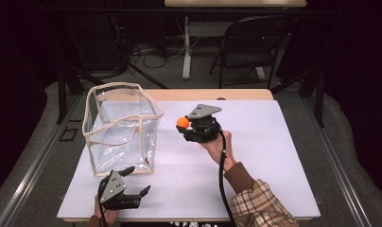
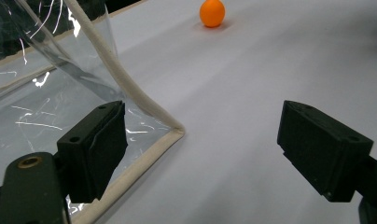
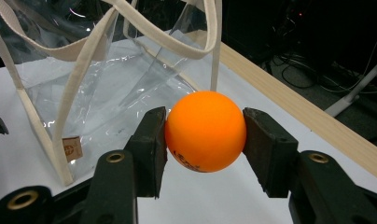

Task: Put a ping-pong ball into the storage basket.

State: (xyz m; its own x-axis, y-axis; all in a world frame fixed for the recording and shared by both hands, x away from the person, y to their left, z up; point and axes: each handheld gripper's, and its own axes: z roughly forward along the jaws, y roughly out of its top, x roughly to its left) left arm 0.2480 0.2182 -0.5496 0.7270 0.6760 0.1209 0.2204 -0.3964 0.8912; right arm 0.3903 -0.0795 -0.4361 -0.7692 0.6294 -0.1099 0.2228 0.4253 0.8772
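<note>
The right gripper point(image 1: 188, 125) is holding a small round orange ball point(image 1: 182, 123) raised above the white surface point(image 1: 255, 156); in the right gripper view its two black fingers point(image 3: 151, 144) are pressing on opposite sides of the ball point(image 3: 205, 131), which is sitting squarely between them with dark printed lettering showing on its lower face; the person's right hand point(image 1: 217, 144) is gripping the tool from behind, a plaid sleeve point(image 1: 260, 203) is entering from the bottom edge, and a black cable point(image 1: 222, 179) is trailing down along the forearm. The ball is sitting just to the right of a clear plastic tote bag with cream fabric trim point(image 1: 120, 127), which is standing upright and open-topped on the left half of the surface; ball and bag are lying near each other but not touching, the ball level with the bag's upper rim in the high view. The left gripper point(image 1: 132, 184) is resting low at the near edge of the surface, just in front of the bag's near corner; its fingers point(image 2: 95, 144) are standing wide apart with nothing between them; in the left gripper view one finger is lying just beside the bag's cream bottom seam point(image 2: 149, 149), though contact cannot be confirmed. A black folding chair point(image 1: 248, 45) is standing beyond the far edge of the surface.
</note>
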